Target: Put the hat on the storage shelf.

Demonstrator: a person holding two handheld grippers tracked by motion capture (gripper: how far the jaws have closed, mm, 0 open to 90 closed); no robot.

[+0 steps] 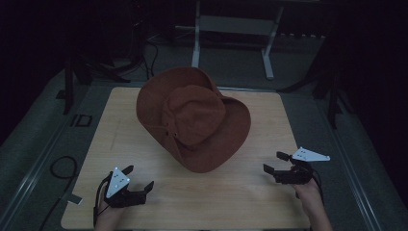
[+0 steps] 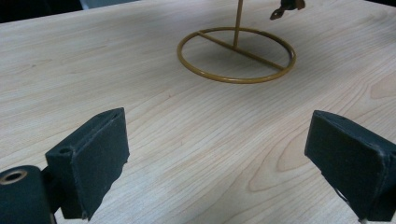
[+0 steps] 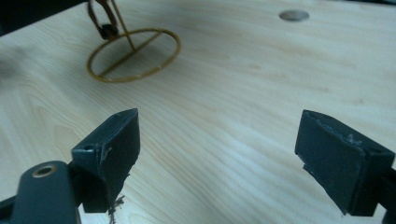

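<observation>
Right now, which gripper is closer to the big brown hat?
Left, but only just. The left gripper sits open below the hat's left side; the right gripper sits open off its lower right.

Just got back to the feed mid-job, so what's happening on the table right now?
A person holds a gripper in each hand over a wooden table. A brown hat sits in the middle on a gold wire stand with a ring base. The left gripper and right gripper are both open, empty and low near the front edge, either side of the hat. Neither touches it.
</observation>
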